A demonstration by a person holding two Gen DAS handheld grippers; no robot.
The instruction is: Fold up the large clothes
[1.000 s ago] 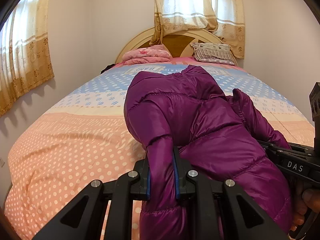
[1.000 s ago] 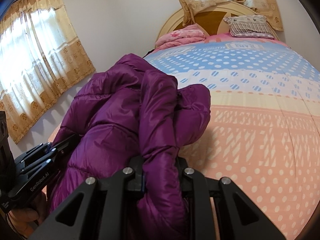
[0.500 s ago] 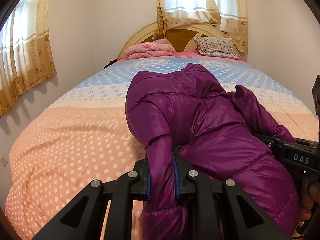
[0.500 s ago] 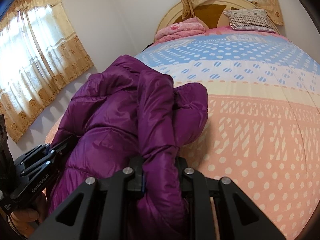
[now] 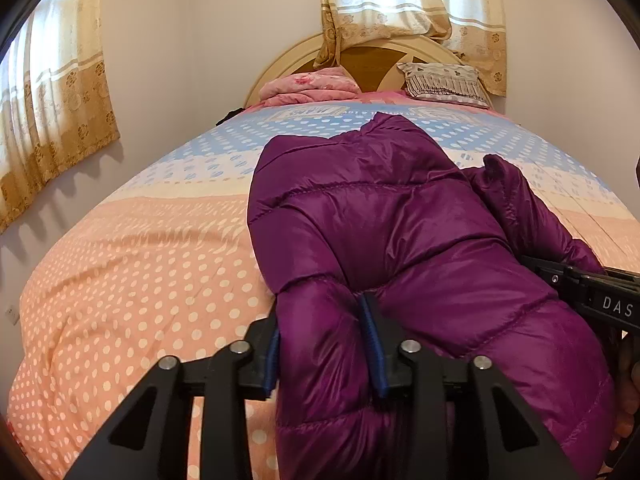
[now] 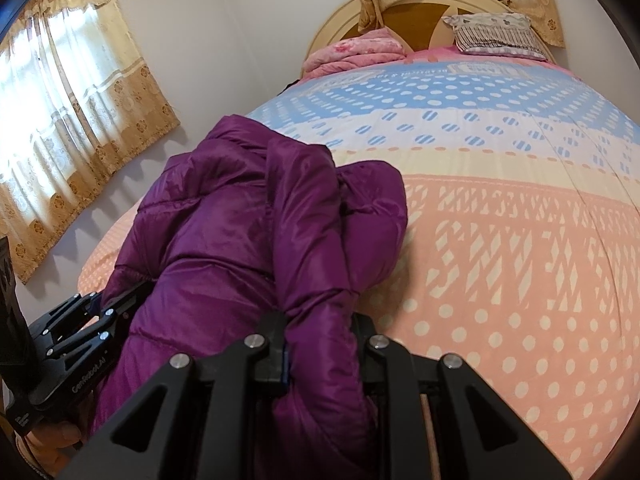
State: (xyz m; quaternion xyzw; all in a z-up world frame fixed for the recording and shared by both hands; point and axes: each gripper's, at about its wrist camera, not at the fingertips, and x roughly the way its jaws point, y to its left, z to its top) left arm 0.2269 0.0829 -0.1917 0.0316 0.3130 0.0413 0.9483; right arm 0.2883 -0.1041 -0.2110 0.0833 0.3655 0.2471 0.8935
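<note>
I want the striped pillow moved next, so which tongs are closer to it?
Right, judging by eye. The right tongs grip the purple jacket on the pillow's side of the bed; the left tongs, just opening around the jacket, sit on the far side.

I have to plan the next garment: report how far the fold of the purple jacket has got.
Done: the purple jacket lies doubled lengthwise on the bedspread, a sleeve bunched on top. In hand: the right tool pinches its near edge; the left tool has just been opening, fabric still between its fingers. Left: release, then fold hem to collar; it looks about halfway.
</note>
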